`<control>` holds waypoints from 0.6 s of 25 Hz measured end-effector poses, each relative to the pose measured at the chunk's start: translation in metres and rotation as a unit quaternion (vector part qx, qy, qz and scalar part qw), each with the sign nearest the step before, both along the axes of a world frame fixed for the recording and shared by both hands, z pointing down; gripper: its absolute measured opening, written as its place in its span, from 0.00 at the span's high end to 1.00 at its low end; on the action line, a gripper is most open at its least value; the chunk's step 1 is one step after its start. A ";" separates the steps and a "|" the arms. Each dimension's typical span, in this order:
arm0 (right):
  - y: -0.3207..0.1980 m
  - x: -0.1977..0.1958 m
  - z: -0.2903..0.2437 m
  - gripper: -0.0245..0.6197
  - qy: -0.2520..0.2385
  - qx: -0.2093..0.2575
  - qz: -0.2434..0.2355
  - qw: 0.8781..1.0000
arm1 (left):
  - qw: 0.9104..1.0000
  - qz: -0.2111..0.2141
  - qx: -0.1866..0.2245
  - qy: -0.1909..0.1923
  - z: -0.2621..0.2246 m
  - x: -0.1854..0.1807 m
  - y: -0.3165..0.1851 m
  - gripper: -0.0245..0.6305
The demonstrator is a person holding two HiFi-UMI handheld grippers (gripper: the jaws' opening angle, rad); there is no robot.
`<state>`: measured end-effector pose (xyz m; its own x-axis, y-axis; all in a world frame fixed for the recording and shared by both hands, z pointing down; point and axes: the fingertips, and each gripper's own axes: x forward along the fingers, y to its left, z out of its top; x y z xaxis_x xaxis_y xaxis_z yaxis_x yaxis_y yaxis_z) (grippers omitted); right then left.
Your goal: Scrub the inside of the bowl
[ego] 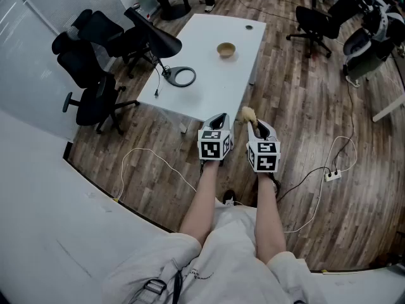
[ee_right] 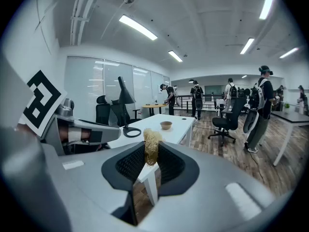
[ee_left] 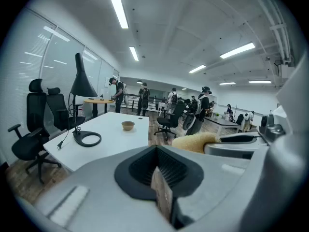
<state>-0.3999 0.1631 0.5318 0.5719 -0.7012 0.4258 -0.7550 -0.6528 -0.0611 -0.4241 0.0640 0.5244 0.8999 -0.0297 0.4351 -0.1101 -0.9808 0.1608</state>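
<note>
A small wooden bowl (ego: 226,49) stands empty on the white table (ego: 209,87), towards its far end; it also shows as the bowl (ee_left: 128,125) and the bowl (ee_right: 166,125) in the two gripper views. My right gripper (ego: 253,124) is shut on a yellowish scrubber (ego: 247,114), which sticks up between its jaws as a fibrous tuft, the scrubber (ee_right: 151,146). My left gripper (ego: 218,117) is beside it, shut with nothing in it (ee_left: 157,163). Both grippers hover over the floor just short of the table's near edge, well away from the bowl.
A black desk lamp with a ring base (ego: 183,76) and its cable sit on the table's left part. Black office chairs (ego: 95,56) crowd the left side. Cables and a power strip (ego: 332,175) lie on the wooden floor. People stand far back in the room.
</note>
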 end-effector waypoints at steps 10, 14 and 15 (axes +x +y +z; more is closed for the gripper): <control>-0.018 0.037 0.011 0.81 -0.016 -0.002 -0.027 1.000 | 1.000 -0.010 0.006 -0.018 0.019 0.033 -0.010 0.96; -0.023 0.073 0.012 0.81 -0.015 -0.006 -0.059 0.998 | 0.999 -0.008 0.005 -0.031 0.031 0.068 0.000 0.96; -0.023 0.083 0.012 0.81 -0.012 -0.011 -0.069 0.997 | 0.999 -0.010 0.005 -0.033 0.033 0.079 0.001 0.96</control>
<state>-0.3168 0.1402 0.5443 0.4599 -0.7628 0.4546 -0.8367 -0.5437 -0.0661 -0.3454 0.0652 0.5574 0.8685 -0.0523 0.4929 -0.1396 -0.9800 0.1421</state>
